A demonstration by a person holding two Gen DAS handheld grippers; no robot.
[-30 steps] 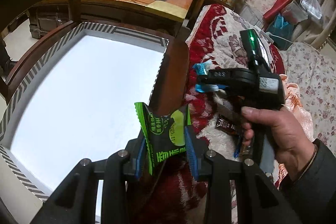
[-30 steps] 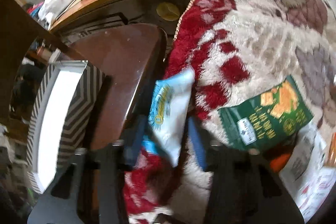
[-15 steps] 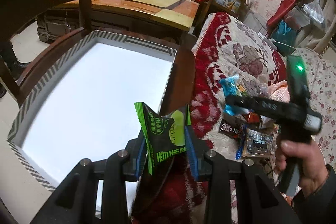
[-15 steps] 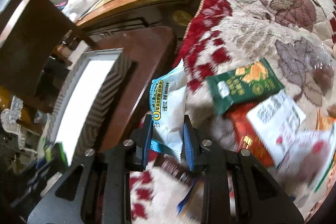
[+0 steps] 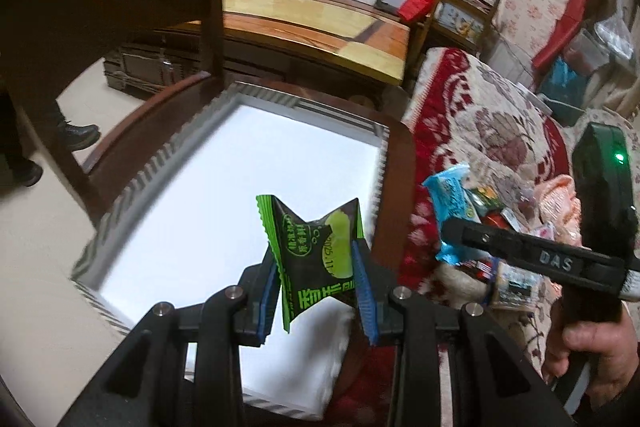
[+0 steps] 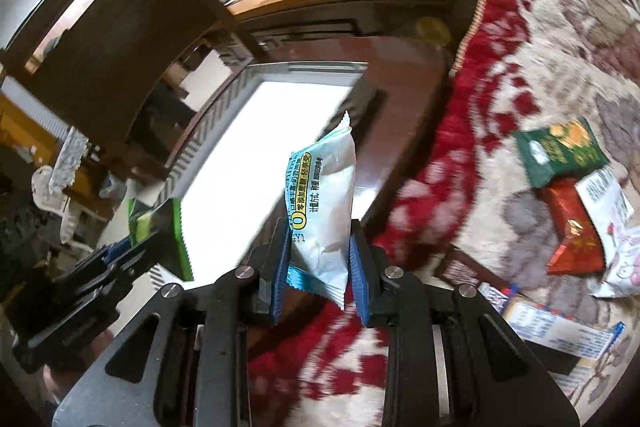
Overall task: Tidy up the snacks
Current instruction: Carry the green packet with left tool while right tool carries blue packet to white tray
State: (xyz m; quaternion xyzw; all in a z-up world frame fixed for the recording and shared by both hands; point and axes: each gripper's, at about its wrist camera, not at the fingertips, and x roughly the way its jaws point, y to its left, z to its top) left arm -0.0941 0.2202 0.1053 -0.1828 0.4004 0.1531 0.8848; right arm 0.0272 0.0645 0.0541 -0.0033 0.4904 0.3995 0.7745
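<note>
My left gripper (image 5: 318,287) is shut on a black and green snack packet (image 5: 316,259), held above the near right part of a white box (image 5: 224,211) with a striped rim. My right gripper (image 6: 320,279) is shut on a white and blue snack packet (image 6: 324,211), lifted beside the box's right edge (image 6: 256,155). The right gripper with its blue packet (image 5: 452,203) shows at the right of the left wrist view. The left gripper with its green packet (image 6: 160,235) shows at the lower left of the right wrist view.
The box sits on a dark wooden chair seat (image 5: 400,163). Several loose snack packets (image 6: 560,155) lie on the red and cream blanket (image 6: 520,27) to the right. A wooden table (image 5: 312,23) stands behind the chair.
The right gripper has lifted the white and blue packet off the blanket and carried it left toward the box. The left gripper has drawn back and up with its green packet.
</note>
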